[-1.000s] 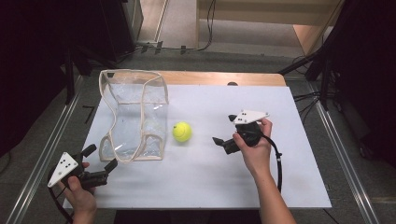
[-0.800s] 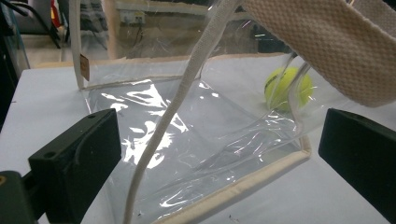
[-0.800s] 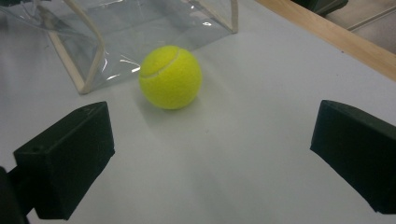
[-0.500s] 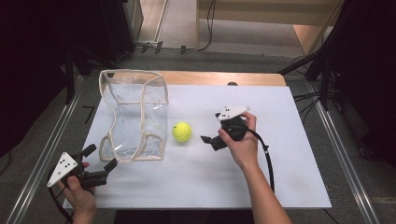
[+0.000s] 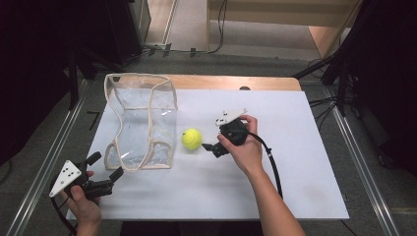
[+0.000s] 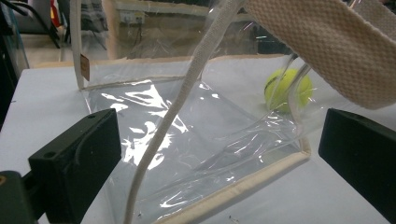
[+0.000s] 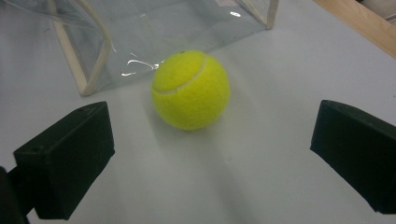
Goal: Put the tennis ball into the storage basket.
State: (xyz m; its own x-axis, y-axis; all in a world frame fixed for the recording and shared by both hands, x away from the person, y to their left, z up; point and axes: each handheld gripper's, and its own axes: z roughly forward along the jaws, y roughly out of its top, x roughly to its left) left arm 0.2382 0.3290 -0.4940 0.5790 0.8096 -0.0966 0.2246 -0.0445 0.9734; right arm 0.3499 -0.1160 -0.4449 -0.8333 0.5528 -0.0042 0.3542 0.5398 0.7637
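Black jaws of the right hand-held gripper [image 5: 210,148] stand wide apart, holding nothing, aimed at the ball [image 5: 192,138] just beside them on the white table [image 5: 295,162]. Left of the ball lies a clear bag [image 5: 142,123] with cream trim, its mouth toward the person. The left hand-held gripper [image 5: 105,166], also wide and empty, faces the bag's near edge. No writing is readable.
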